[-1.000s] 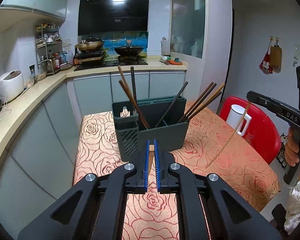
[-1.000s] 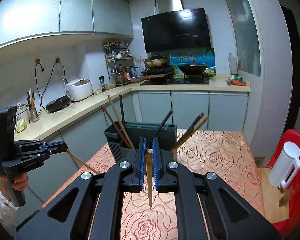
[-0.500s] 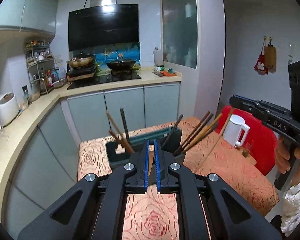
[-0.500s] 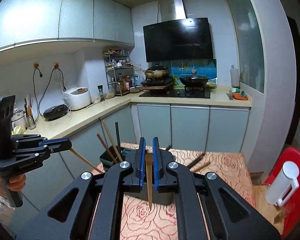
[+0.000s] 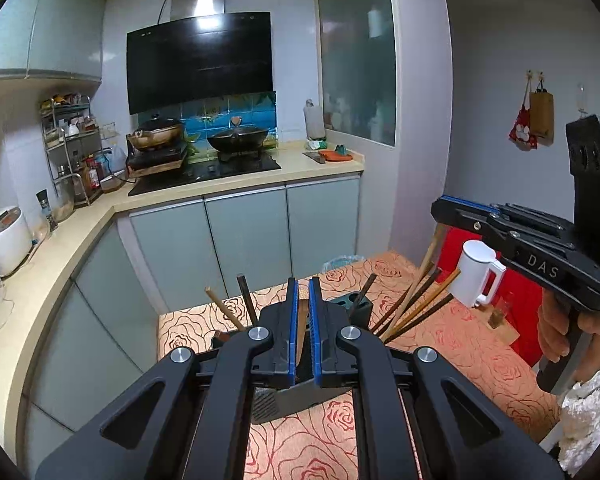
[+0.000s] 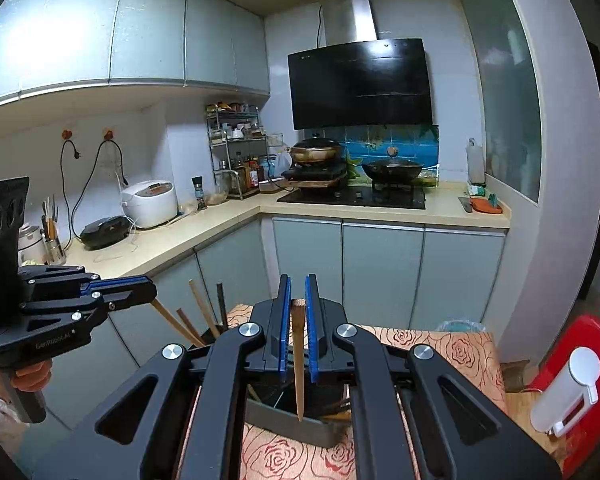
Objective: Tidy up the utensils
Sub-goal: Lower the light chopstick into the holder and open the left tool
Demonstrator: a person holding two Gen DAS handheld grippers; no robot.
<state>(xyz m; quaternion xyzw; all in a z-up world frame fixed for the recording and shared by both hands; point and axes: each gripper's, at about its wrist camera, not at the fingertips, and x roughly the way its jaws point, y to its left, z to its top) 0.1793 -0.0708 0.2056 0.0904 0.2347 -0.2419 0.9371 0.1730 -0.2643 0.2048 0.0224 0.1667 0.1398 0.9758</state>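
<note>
Both the left gripper and right gripper are clamped on one wooden chopstick each, held above the grey utensil holder standing on the rose-patterned table.

Home kitchen — black angled range hood over a black glass hob with a dark wok, pale grey-green cabinet doors, beige L-shaped countertop, white rice cooker, metal spice rack — rose-patterned tablecloth up front.
</note>
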